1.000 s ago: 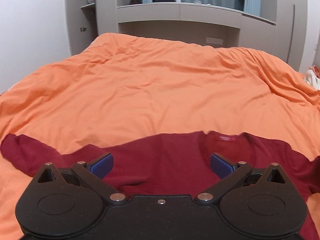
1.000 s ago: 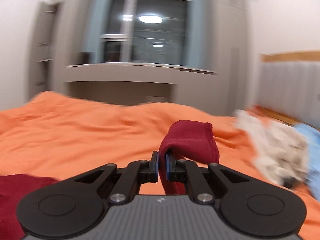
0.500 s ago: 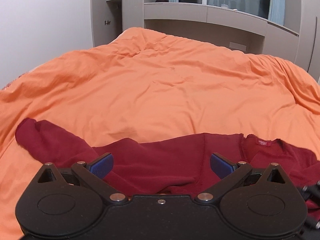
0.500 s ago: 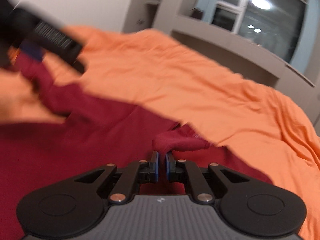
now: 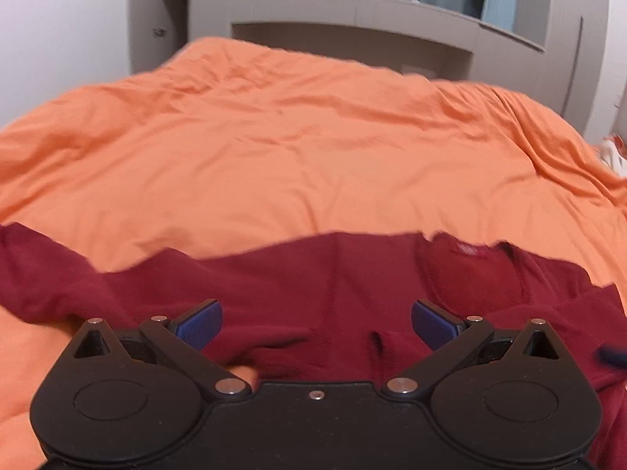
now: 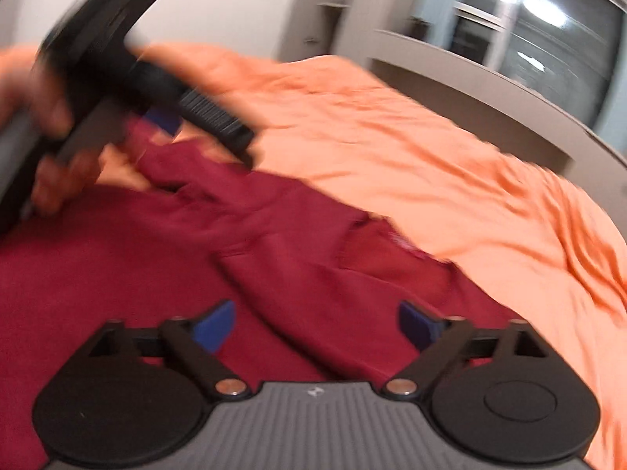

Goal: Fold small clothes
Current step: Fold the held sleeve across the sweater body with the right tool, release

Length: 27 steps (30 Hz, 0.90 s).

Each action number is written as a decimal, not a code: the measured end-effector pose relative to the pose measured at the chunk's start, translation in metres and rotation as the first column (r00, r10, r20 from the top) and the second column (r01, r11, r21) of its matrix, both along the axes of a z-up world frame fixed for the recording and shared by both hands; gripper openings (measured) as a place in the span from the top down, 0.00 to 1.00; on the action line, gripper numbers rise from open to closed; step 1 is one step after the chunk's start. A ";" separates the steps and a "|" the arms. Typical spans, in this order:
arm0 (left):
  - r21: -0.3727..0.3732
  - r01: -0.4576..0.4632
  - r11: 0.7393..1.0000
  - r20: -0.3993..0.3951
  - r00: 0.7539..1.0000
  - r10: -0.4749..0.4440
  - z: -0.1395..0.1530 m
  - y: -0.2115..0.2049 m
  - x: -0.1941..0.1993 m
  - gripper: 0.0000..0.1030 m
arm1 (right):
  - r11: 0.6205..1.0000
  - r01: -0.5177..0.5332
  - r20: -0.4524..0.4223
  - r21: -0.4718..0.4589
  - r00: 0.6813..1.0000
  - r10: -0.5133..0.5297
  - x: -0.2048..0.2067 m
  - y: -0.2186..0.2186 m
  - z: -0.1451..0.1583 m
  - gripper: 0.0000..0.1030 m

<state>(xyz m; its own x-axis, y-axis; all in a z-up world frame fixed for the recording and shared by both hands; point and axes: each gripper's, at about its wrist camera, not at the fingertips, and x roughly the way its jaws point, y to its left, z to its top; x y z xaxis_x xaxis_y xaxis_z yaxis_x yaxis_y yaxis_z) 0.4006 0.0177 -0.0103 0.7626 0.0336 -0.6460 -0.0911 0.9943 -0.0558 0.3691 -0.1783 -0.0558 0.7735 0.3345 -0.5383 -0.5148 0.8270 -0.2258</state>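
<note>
A dark red long-sleeved shirt (image 5: 313, 286) lies spread on the orange duvet (image 5: 294, 149). Its neck label (image 5: 466, 250) faces up and its left sleeve (image 5: 35, 270) stretches out to the left. My left gripper (image 5: 316, 323) is open and empty just above the shirt's chest. In the right wrist view the shirt (image 6: 117, 274) has its right sleeve (image 6: 305, 297) folded across the body. My right gripper (image 6: 315, 325) is open over that sleeve, holding nothing. The left gripper (image 6: 156, 90) and the hand holding it show blurred at the upper left.
The orange duvet (image 6: 392, 149) covers the whole bed beyond the shirt. Grey cabinets and a window ledge (image 5: 352, 11) stand at the far end. A light cloth (image 5: 615, 152) peeks in at the bed's right edge.
My right gripper carried the sleeve over the shirt's body, then opened and let it go. The left gripper stayed open and shifted slightly over the shirt.
</note>
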 end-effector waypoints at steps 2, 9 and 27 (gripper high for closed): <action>0.012 0.022 1.000 -0.032 0.999 -0.021 -0.009 -0.008 0.007 0.00 | 0.996 0.080 -0.010 0.051 0.997 -0.079 0.007 -0.028 0.006 0.00; 0.054 0.042 0.998 -0.116 0.993 -0.035 -0.038 -0.018 0.019 0.00 | 0.849 0.455 -0.219 0.269 0.887 -0.407 0.053 -0.144 0.000 0.00; 0.127 0.021 0.992 -0.195 0.981 0.004 -0.055 -0.020 0.025 0.00 | 0.651 0.654 -0.364 0.385 0.756 -0.544 0.101 -0.230 -0.025 0.90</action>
<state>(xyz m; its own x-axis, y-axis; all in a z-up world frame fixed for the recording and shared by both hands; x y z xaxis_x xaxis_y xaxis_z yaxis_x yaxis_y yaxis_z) 0.4259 -0.0021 -0.0649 0.6236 0.1199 -0.7725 -0.0792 0.9928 0.0901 0.4702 -0.4085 -0.0805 0.7887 0.0818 -0.6093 0.1458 0.9379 0.3147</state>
